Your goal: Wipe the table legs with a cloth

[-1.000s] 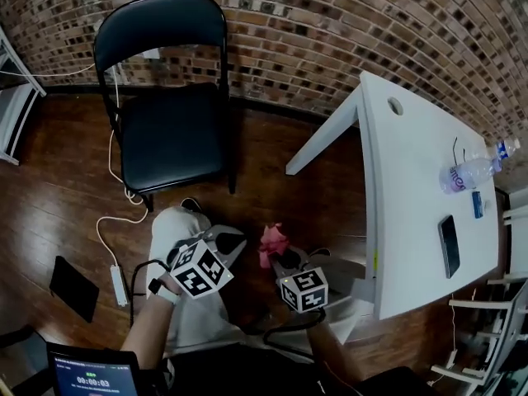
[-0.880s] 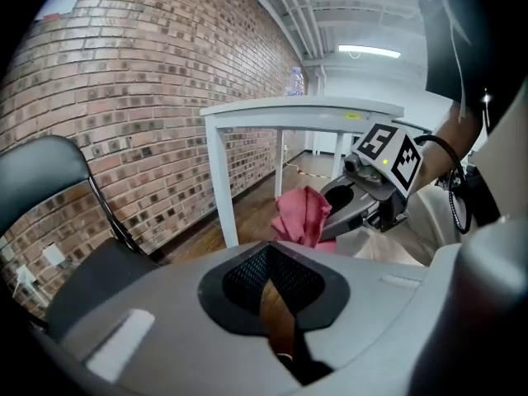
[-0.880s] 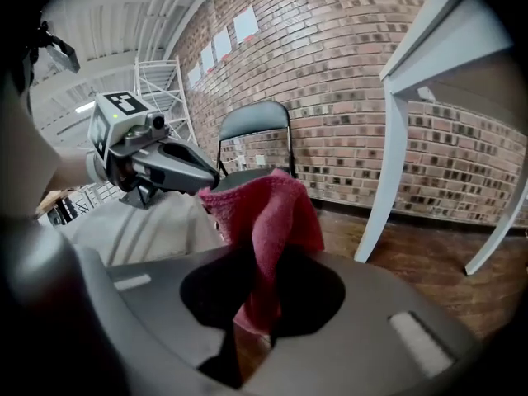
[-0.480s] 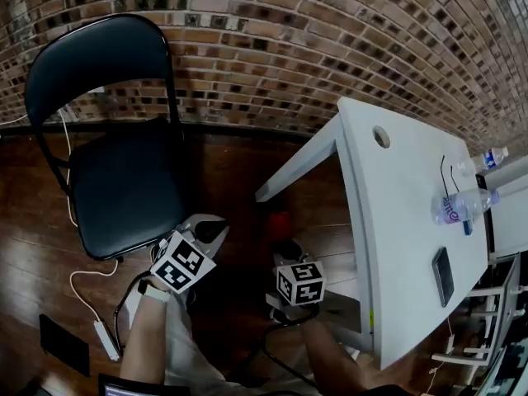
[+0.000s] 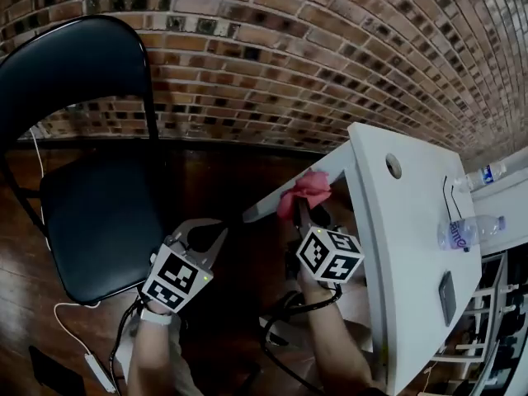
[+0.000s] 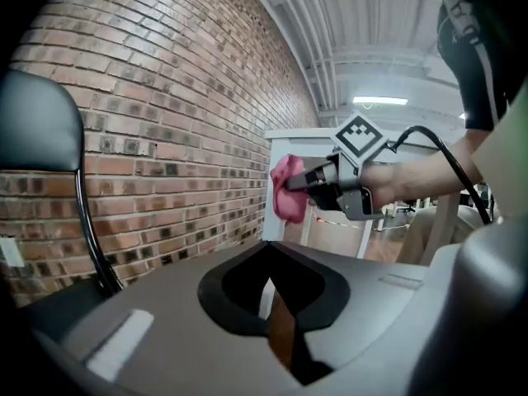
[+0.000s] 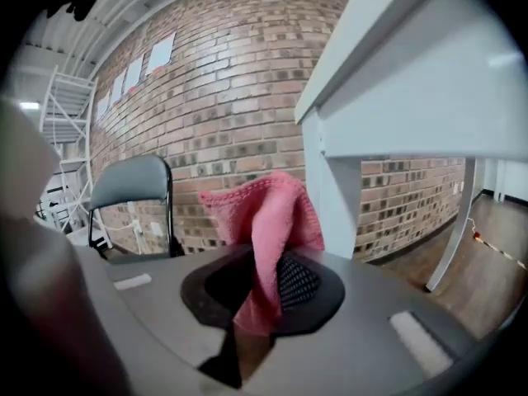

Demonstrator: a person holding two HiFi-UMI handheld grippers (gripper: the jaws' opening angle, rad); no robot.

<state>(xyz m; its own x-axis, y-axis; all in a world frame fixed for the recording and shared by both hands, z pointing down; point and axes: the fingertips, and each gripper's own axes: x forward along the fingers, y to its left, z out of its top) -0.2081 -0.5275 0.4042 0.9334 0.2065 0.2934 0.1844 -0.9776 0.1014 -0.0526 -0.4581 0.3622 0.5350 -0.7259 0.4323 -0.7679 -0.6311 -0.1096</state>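
Note:
A pink cloth (image 5: 307, 190) is bunched against the upper part of the white table's slanted leg (image 5: 262, 207), just under the tabletop (image 5: 388, 221). My right gripper (image 5: 301, 209) is shut on it, its marker cube below. In the right gripper view the cloth (image 7: 266, 221) stands up from the jaws, touching the white leg (image 7: 332, 196). My left gripper (image 5: 202, 234) hangs to the left of the leg, open and holding nothing. The left gripper view looks over its own jaws (image 6: 276, 295) at the cloth (image 6: 286, 188) and the right gripper (image 6: 299, 185).
A black folding chair (image 5: 91, 196) stands at the left against the brick wall (image 5: 289, 56). On the tabletop lie a water bottle (image 5: 460, 230) and a dark phone (image 5: 446, 287). A white cable (image 5: 78, 341) trails on the wooden floor.
My right gripper has carried the pink cloth up and forward from near the lap to the table leg. The left gripper moved forward a little and stays open. The head view has swung toward the wall.

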